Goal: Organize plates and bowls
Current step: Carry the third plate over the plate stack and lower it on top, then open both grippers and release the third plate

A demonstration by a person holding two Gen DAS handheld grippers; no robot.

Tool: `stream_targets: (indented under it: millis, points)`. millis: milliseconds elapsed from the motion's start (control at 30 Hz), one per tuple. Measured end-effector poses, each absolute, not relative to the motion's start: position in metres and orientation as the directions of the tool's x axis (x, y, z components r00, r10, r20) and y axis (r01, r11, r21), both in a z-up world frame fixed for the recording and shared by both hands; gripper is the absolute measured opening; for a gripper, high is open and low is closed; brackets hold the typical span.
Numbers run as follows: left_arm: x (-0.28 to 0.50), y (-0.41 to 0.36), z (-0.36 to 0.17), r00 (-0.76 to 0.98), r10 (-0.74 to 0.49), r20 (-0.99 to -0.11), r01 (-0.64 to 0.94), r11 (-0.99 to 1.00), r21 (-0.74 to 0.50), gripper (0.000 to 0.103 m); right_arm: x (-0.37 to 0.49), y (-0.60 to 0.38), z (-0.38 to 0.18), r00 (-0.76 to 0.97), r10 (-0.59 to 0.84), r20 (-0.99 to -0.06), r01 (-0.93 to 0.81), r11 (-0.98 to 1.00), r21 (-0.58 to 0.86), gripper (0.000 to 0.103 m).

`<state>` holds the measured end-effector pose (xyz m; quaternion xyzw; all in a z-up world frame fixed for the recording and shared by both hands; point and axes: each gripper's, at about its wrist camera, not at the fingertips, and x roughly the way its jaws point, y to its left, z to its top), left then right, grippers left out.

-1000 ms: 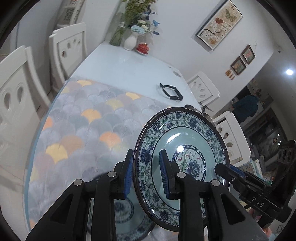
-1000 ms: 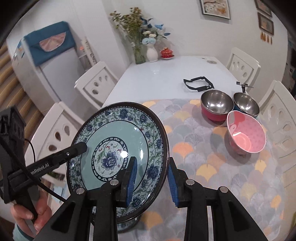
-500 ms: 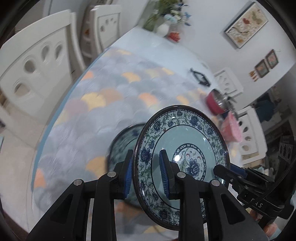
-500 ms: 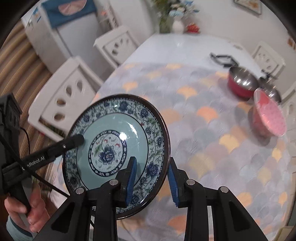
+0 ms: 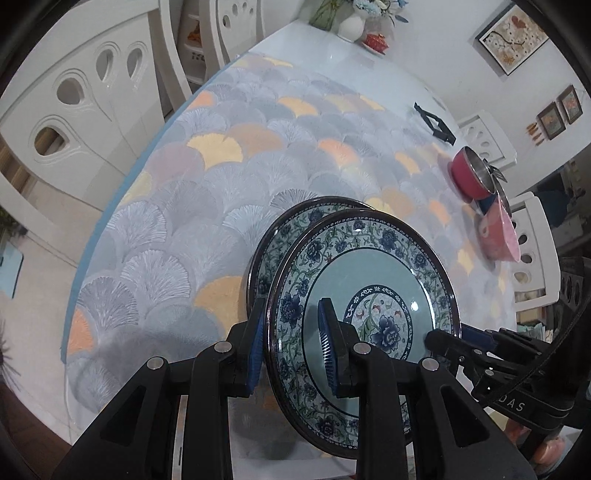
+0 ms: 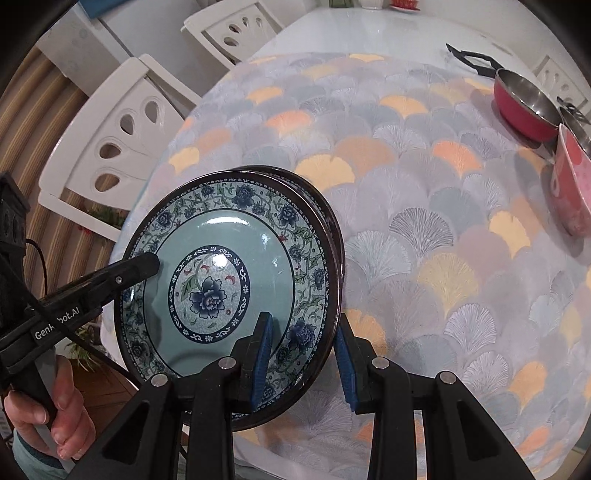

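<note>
The held plate (image 5: 364,295) has sunk onto one plate (image 5: 284,229).

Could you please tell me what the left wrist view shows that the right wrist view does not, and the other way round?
Only the left wrist view shows the framed pictures on the wall and the white vase with flowers.

Only the right wrist view shows the person's hand gripping the left gripper's handle, and the striped floor.

Both show the held plate, clamped at opposite rims by the left gripper and the right gripper, a second plate beneath it, the red bowl and the pink bowl.
</note>
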<state>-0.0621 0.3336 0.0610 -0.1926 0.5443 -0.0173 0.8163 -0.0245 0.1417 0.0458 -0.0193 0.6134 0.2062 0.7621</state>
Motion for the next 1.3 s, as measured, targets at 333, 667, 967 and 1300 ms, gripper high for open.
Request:
stream_targets:
  millis: [333, 667, 967, 1300]
  points:
    - [-0.046, 0.333, 0.049, 0.372, -0.233, -0.899, -0.133, 0.945, -0.299, 0.026, -0.011, 0.153, 0.037, 0.151, 0.232, -0.961, -0.361, 0.918, 0.165, 0.033]
    - [-0.035, 0.337, 0.064, 0.406, -0.185, -0.895, -0.118, 0.960, -0.252, 0.032, -0.009, 0.147, 0.031, 0.148, 0.258, -0.955, -0.308, 0.929, 0.204, 0.033]
    - [-0.036, 0.351, 0.076, 0.452, -0.207, -0.868, -0.173, 0.934, -0.313, 0.032, -0.020, 0.148, 0.036, 0.184, 0.270, -0.945, -0.306, 0.929, 0.206, 0.033]
    - [-0.026, 0.324, 0.120, 0.531, -0.235, -0.814, -0.068, 0.946, -0.317, 0.032, -0.017, 0.128, 0.089, 0.300, 0.297, -0.907, -0.291, 0.934, 0.209, 0.033]
